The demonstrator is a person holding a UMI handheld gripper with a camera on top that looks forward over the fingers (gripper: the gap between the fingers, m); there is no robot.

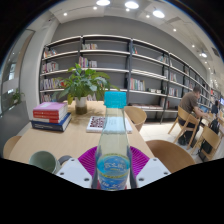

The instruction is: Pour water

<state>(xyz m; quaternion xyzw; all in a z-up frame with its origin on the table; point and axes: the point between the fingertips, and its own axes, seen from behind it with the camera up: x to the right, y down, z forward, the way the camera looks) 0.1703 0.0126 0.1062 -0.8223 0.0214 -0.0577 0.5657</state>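
A clear plastic water bottle with a light blue cap and a blue label stands upright between my fingers. My gripper is shut on the bottle, with the magenta pads pressing its lower body on both sides. The bottle is held above a pale wooden table. A round grey-green object, perhaps a cup or bowl, shows at the table's near edge to the left of my fingers.
A stack of books lies on the table at the left, a potted plant stands behind it, and a printed sheet or book lies mid-table. Wooden chairs and a seated person are to the right. Bookshelves line the back wall.
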